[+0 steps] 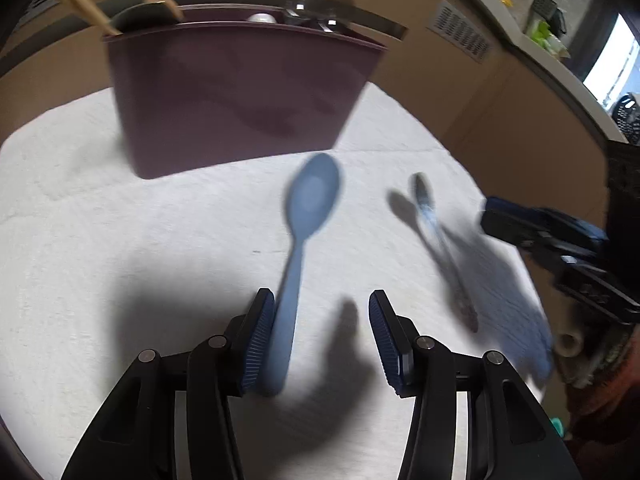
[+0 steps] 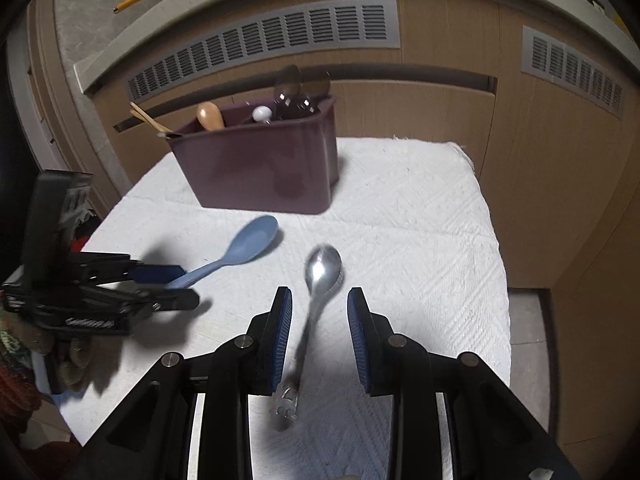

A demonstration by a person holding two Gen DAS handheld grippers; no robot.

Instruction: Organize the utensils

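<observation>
Blue plastic spoon (image 1: 310, 204) lies on the white textured cloth (image 1: 120, 220), its handle resting against the left pad of the left gripper (image 1: 322, 316), jaws apart and not pinching it. Over to the right gripper (image 2: 320, 312): jaws apart too, the shiny metal spoon (image 2: 322, 272) between them, touching neither pad. Maroon plastic utensil caddy (image 2: 260, 168) stands behind.

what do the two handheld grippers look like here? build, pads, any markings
Both match: the left gripper and right gripper have black angular linkage arms with round silver pivot pins, and each finger carries a blue ribbed pad. Seen from the right wrist view, the left gripper's black body bears white lettering, too blurred to read. No cables visible. A reddish knit sleeve shows behind it.
</observation>
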